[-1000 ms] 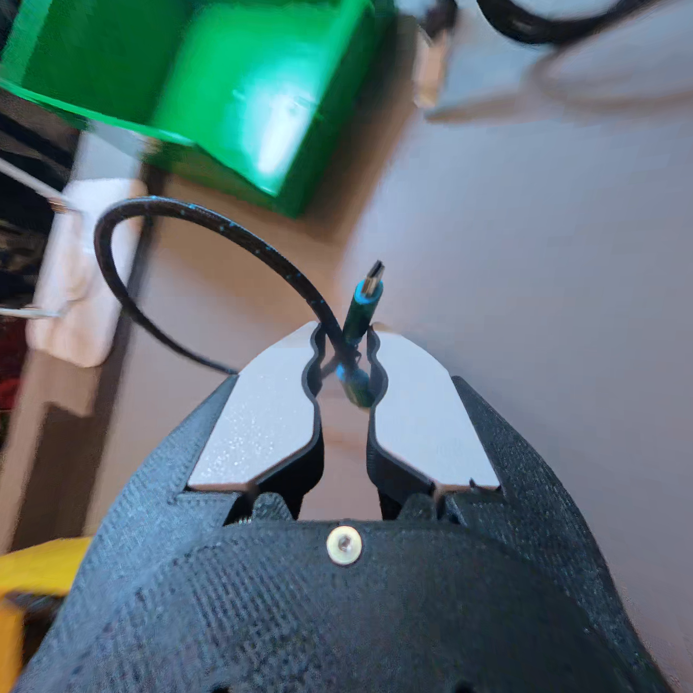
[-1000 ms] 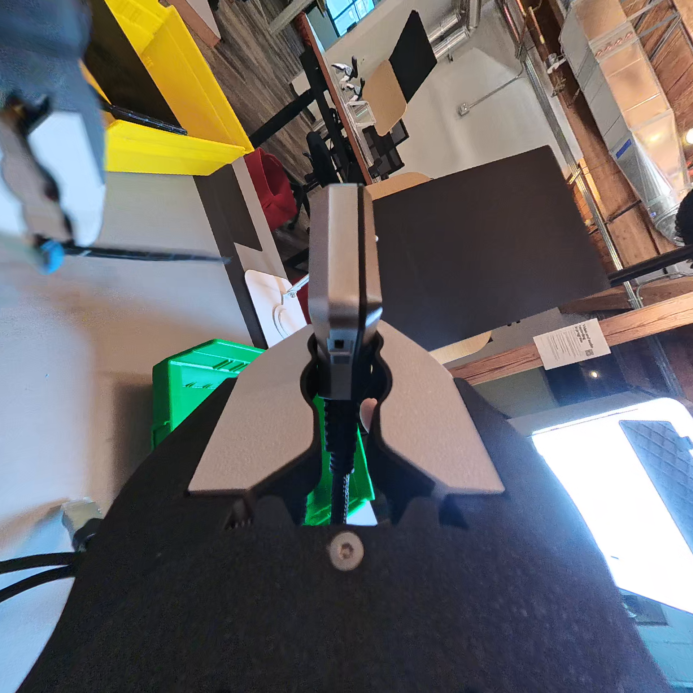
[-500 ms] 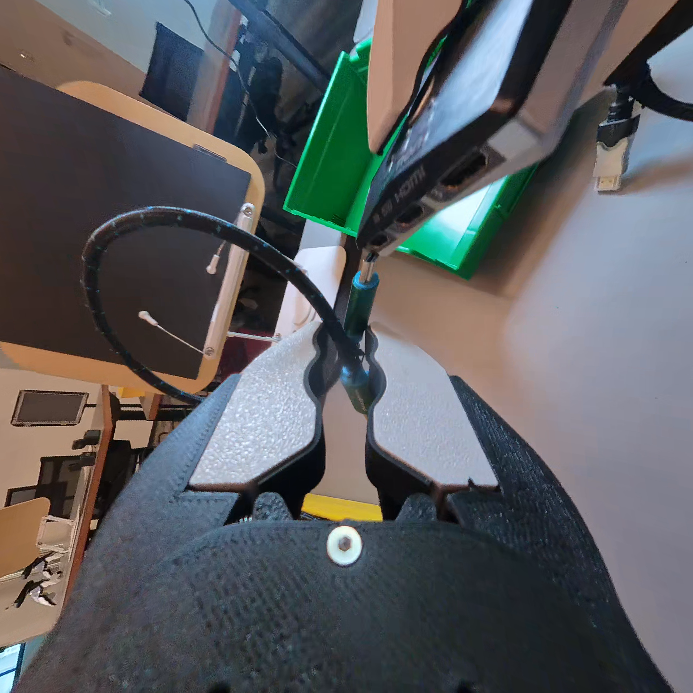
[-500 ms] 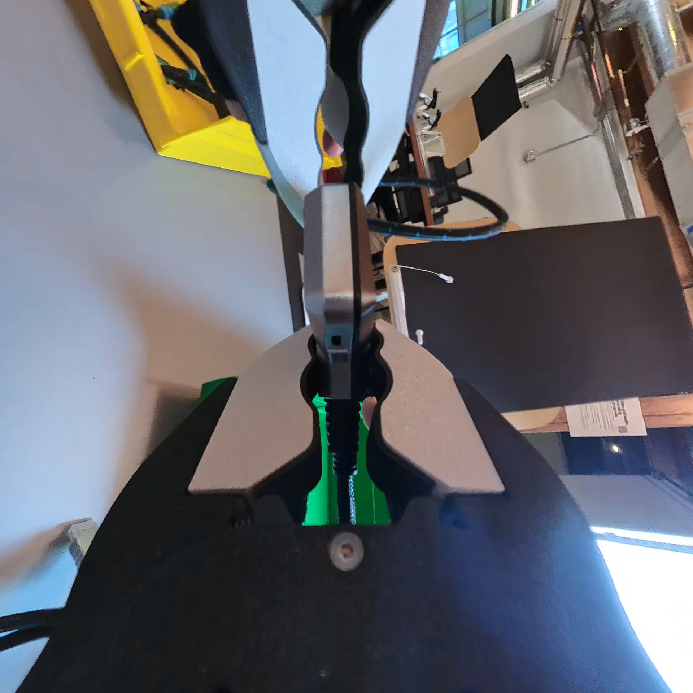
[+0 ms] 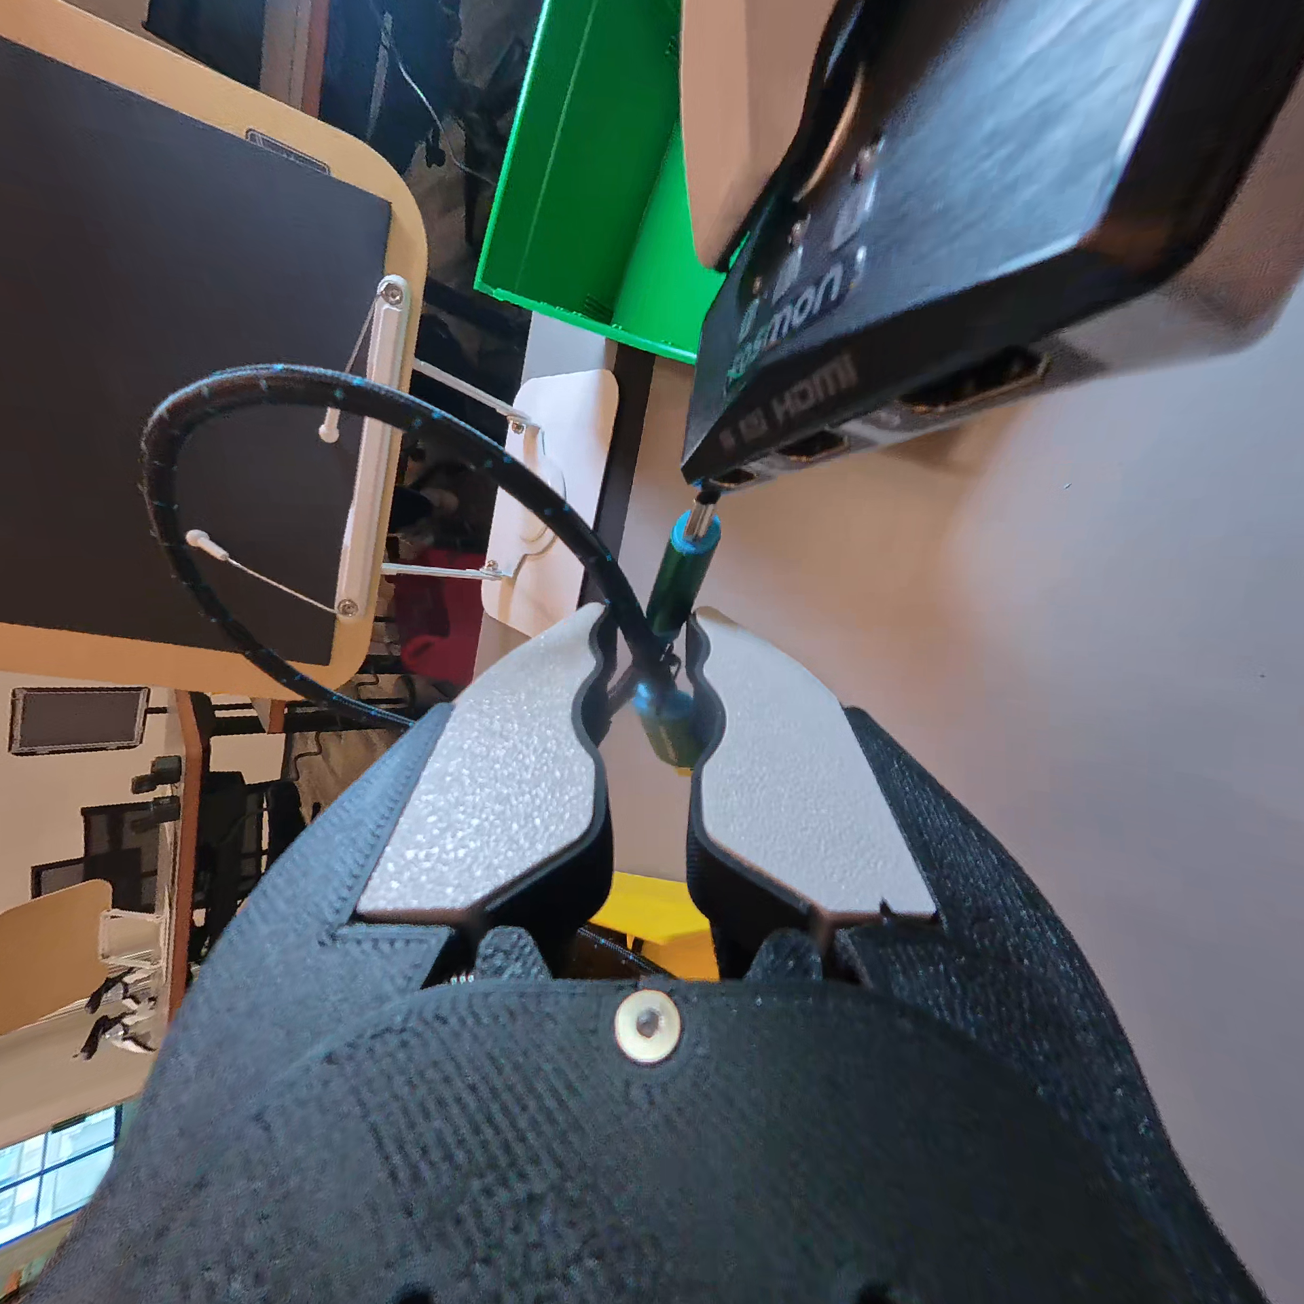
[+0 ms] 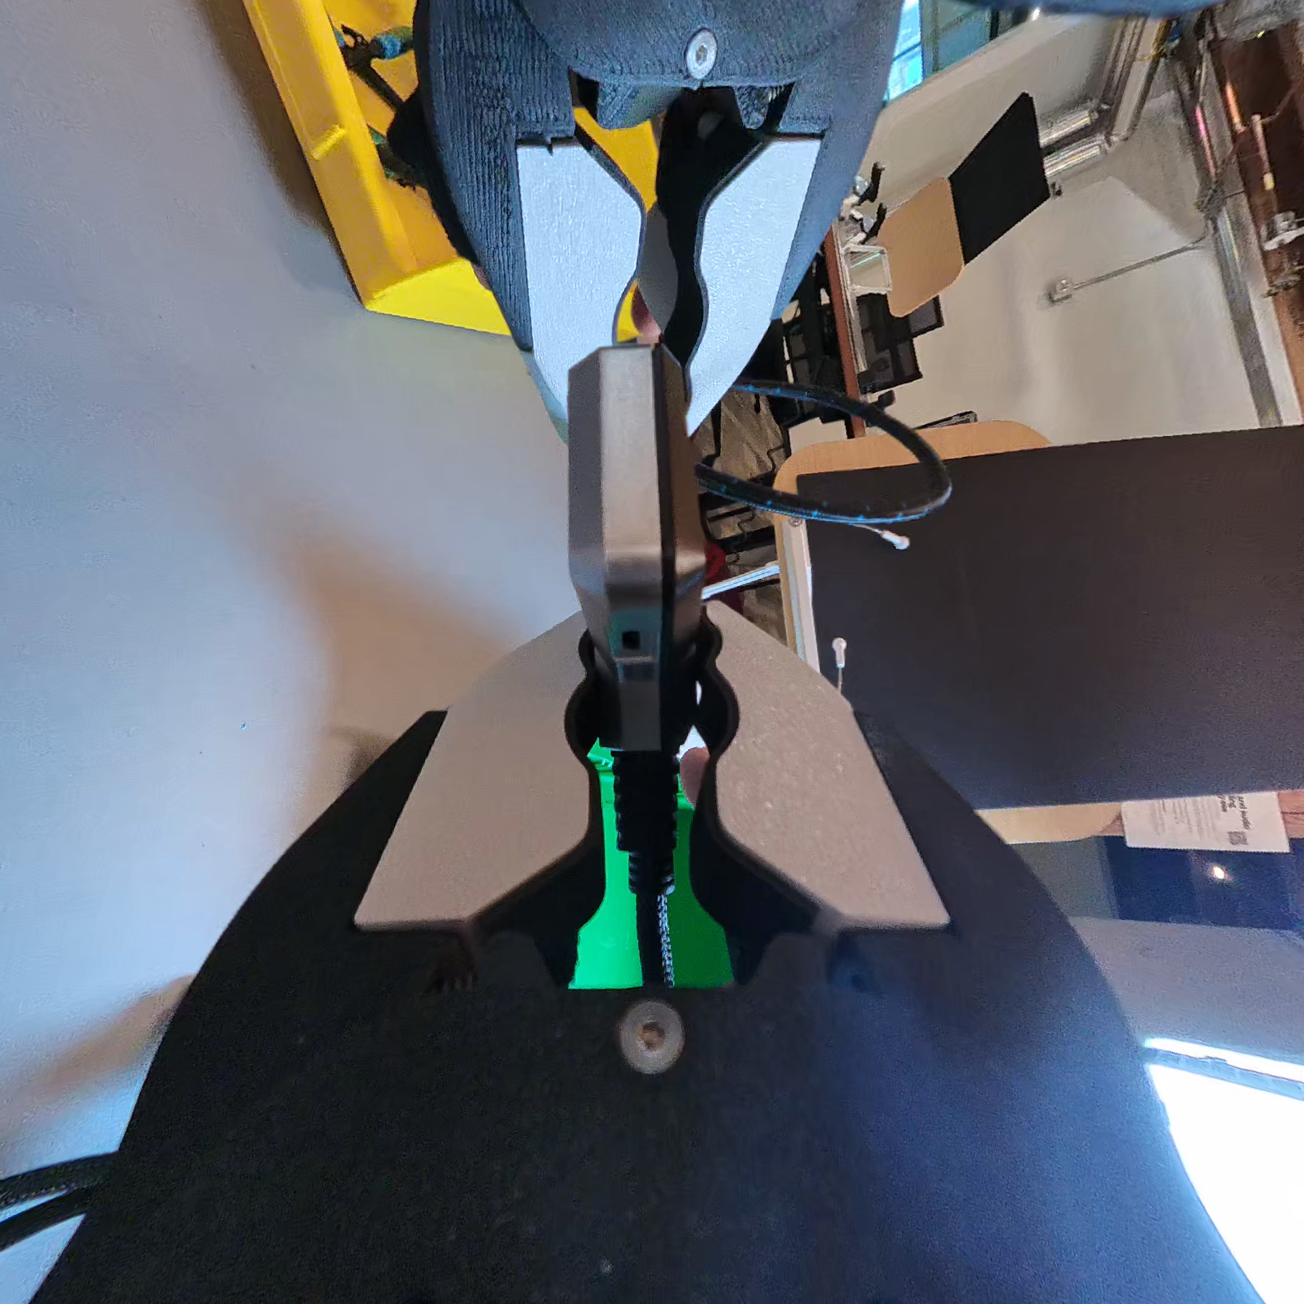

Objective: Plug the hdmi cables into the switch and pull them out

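Observation:
My left gripper point(image 5: 649, 628) is shut on a green-and-blue plug point(image 5: 679, 575) of a black braided cable point(image 5: 296, 395) that loops to the left. The plug's metal tip touches the lowest port at the corner of the black and grey switch point(image 5: 938, 268), which is held in the air. My right gripper point(image 6: 646, 635) is shut on the near end of that switch point(image 6: 621, 494), seen edge-on, with its own black cable point(image 6: 653, 917) running back between the fingers. The left gripper point(image 6: 663, 331) faces it from above in the right wrist view.
A green bin point(image 5: 600, 176) stands behind the switch on the pale table point(image 5: 1058, 705). A yellow bin point(image 6: 353, 162) sits at the table's far side. Black cables point(image 6: 35, 1192) lie at the lower left. Chairs and dark panels point(image 6: 1058, 600) stand beyond the table edge.
The two grippers have come together. The switch has moved closer and larger in the left wrist view, and the plug tip has stayed at its corner port.

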Tool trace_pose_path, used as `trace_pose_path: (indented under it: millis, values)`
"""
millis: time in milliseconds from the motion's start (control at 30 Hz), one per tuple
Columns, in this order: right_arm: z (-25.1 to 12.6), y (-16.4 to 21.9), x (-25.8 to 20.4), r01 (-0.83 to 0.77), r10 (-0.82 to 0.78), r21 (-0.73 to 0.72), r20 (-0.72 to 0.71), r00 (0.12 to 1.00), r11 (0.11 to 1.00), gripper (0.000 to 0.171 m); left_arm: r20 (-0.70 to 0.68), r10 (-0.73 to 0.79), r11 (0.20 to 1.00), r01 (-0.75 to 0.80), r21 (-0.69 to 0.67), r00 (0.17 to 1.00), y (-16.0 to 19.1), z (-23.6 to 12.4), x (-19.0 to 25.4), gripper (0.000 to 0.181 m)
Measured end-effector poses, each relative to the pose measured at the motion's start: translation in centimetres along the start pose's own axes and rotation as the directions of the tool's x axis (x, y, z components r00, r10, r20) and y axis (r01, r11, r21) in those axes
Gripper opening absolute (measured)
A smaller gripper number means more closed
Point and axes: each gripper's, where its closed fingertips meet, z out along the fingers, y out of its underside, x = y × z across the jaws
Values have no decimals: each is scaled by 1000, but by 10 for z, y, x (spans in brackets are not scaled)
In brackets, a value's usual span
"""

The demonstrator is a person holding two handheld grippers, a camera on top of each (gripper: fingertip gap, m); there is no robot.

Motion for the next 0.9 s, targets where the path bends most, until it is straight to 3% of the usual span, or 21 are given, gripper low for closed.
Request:
trace_pose_path:
  millis: [200,500,900]
  values:
    - [7,20,-4,-15,16,-70,11,1000,997,24,-101,-54,992,65,106,993,-10,-5,9,17]
    - [6,29,-6,-99,101,-38,50,994,994,24,-97,-9,987,25,161,995,-18,-7,12,15]
    - [3,34,-40,-234,234,-35,294,927,972,23,-183,153,981,-128,143,971,-14,-5,42,14]
